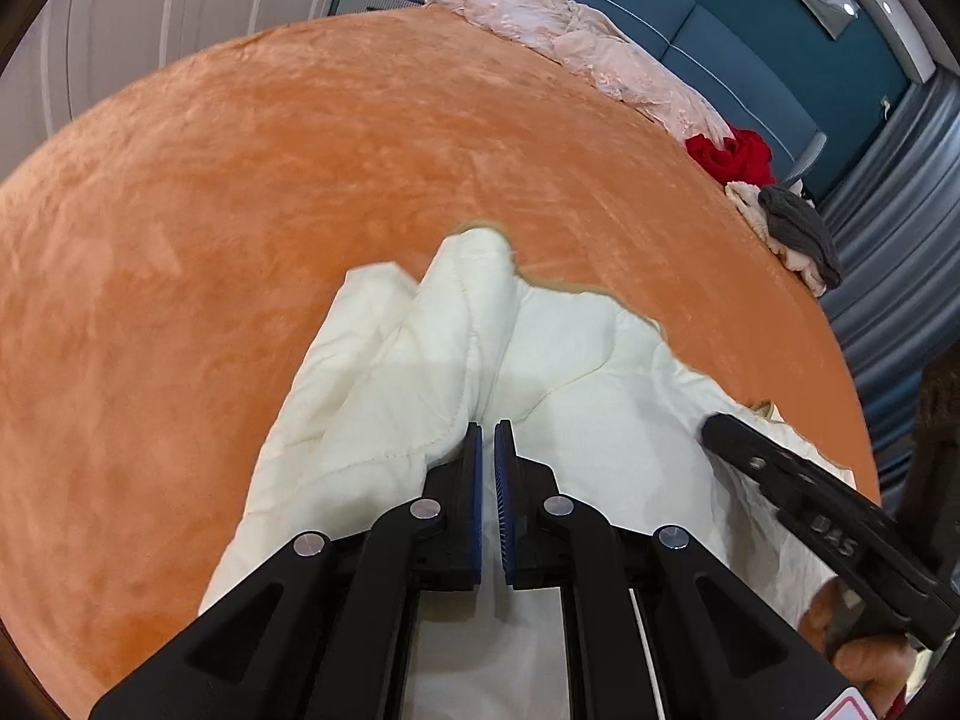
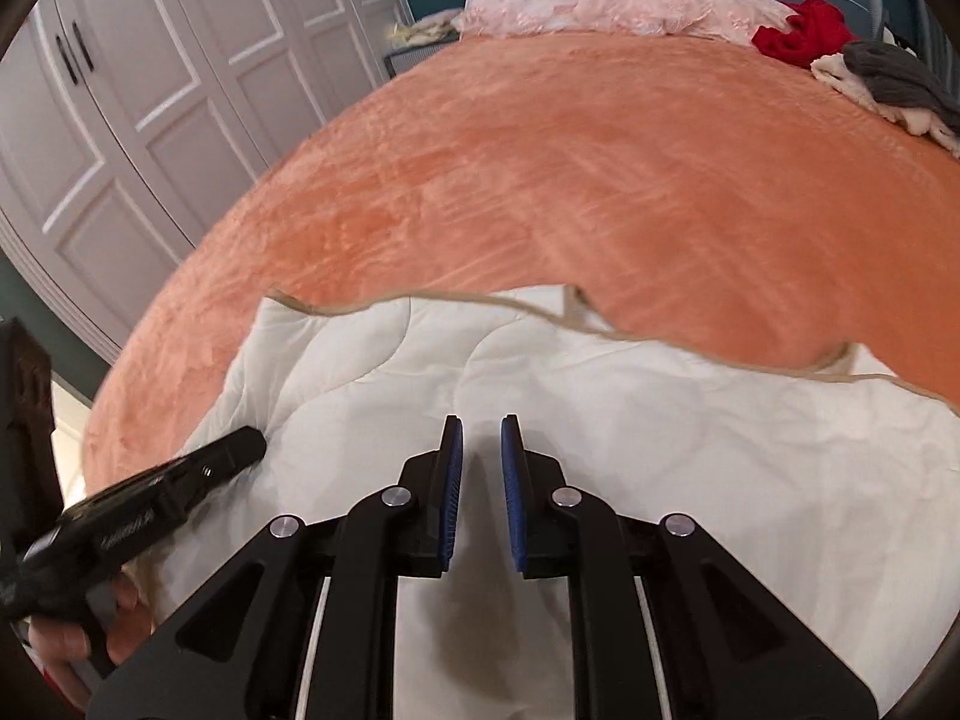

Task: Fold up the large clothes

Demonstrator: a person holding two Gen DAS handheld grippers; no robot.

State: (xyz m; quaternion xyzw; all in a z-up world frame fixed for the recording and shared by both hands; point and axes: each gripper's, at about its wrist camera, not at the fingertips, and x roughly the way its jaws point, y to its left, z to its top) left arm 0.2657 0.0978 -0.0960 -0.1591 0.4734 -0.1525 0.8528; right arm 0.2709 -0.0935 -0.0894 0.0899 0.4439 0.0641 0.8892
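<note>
While lying crosswise on bedspread (image 2: 600, 180), quilt (image 2: 600, 420) | left claw (image 1: 488, 429) clamped on fold | right claw (image 2: 482, 423) apart

The white quilt (image 2: 600, 420) runs off the bottom of both pictures, so I can't see its near edge. The orange blanket (image 1: 300, 180) looks smeary.

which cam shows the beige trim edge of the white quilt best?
Right wrist. The quilt lies spread there and its beige trim runs nearly unbroken across the frame against the orange blanket. In the left wrist view the quilt is bunched, so only short bits of trim show.
</note>
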